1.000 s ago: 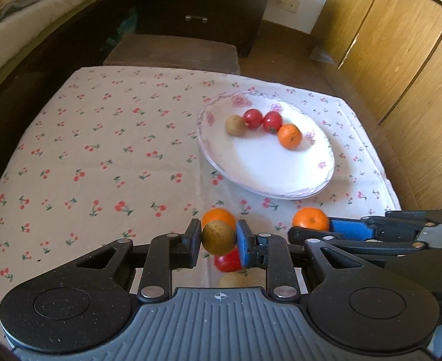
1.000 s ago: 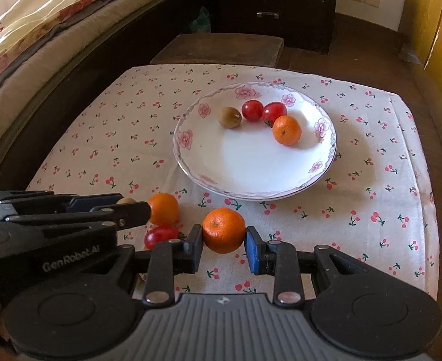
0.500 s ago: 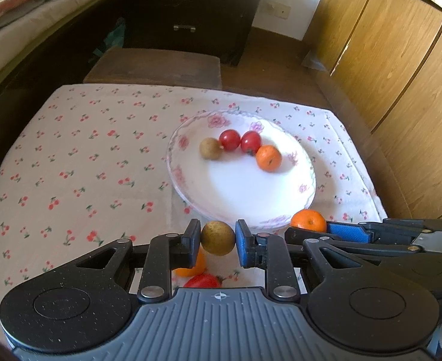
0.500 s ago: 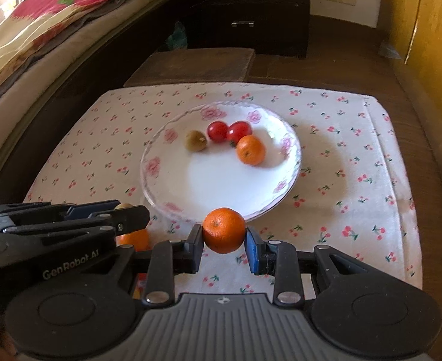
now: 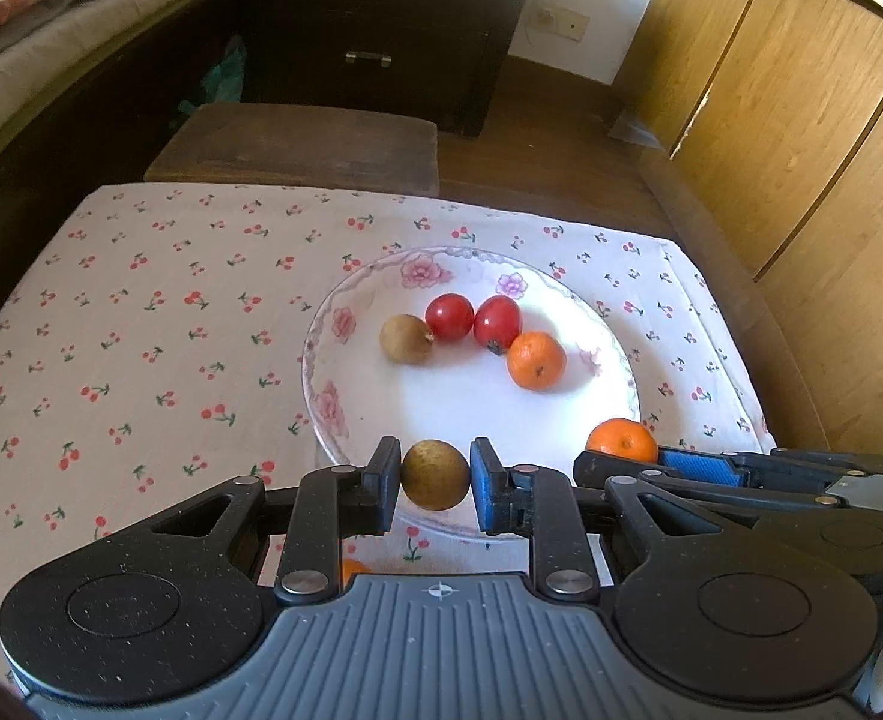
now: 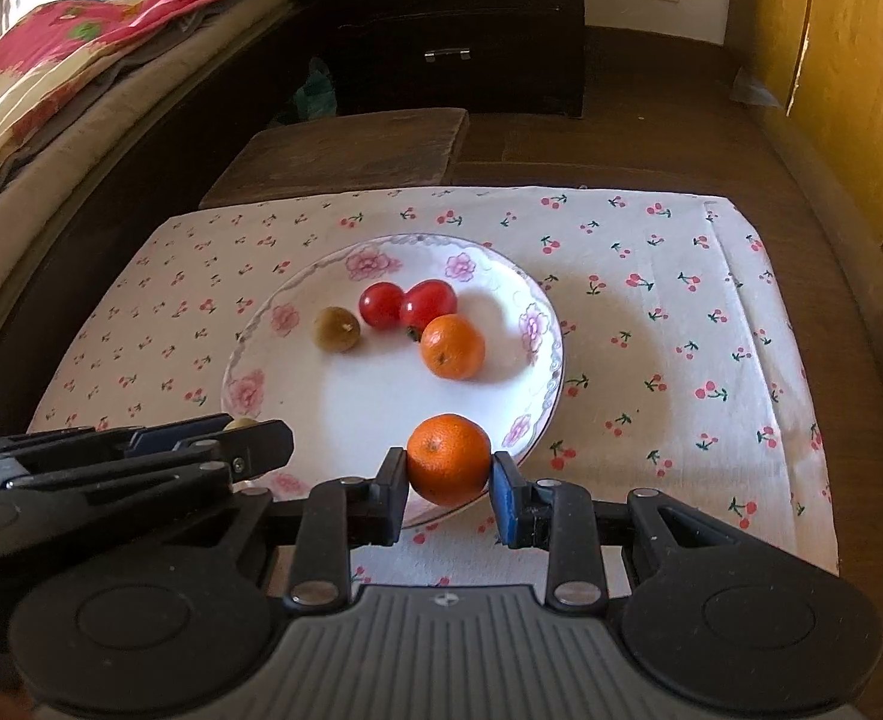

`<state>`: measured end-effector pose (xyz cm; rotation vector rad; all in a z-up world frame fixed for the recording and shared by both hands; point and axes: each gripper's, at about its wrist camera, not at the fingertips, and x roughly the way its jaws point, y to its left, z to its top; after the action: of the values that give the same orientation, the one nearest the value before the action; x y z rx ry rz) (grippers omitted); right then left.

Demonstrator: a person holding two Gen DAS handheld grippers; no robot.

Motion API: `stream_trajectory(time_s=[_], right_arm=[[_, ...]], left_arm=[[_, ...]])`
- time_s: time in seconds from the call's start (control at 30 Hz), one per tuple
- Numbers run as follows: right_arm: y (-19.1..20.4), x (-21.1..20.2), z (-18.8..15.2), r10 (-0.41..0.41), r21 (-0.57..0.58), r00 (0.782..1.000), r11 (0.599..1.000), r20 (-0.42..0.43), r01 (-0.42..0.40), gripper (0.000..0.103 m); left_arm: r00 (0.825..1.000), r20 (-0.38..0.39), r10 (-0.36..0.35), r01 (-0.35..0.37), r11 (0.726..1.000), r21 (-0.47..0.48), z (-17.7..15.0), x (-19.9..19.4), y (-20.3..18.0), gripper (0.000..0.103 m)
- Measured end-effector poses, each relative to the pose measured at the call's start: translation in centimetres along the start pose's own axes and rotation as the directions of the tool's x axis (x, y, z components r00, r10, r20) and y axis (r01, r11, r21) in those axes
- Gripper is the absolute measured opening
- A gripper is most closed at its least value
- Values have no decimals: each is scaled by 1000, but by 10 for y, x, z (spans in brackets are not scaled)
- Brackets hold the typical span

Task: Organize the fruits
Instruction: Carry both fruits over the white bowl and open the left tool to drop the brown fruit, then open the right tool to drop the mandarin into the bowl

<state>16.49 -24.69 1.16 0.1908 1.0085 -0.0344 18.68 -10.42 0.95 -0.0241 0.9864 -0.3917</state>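
Note:
My left gripper is shut on a brown round fruit and holds it over the near rim of the white floral plate. My right gripper is shut on an orange and holds it over the plate's near rim. On the plate lie a brown fruit, two red tomatoes and another orange. The right gripper's orange also shows in the left wrist view.
The plate sits on a cherry-print cloth over a low table. Part of an orange fruit shows under my left gripper. A dark stool, a dresser, a bed and wooden cupboards surround the table.
Both grippers have moved forward and up with their fruits, from the loose fruits on the cloth to the plate's near rim. The fruits on the plate have not moved.

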Motion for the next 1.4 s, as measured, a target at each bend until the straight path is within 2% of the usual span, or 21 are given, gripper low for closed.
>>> stream_trajectory(time_s=[1.17,1.4], right_arm=[[4,11,3,-28,-13,1000,1000,5,28,32],[2,9,3,-27,-7,1000,1000,13,27,32]], left_arm=[[999,-8,41,-41,999,4,2,8,-1,32],[999,-2,49,-49,999,0,2,6,1,40]])
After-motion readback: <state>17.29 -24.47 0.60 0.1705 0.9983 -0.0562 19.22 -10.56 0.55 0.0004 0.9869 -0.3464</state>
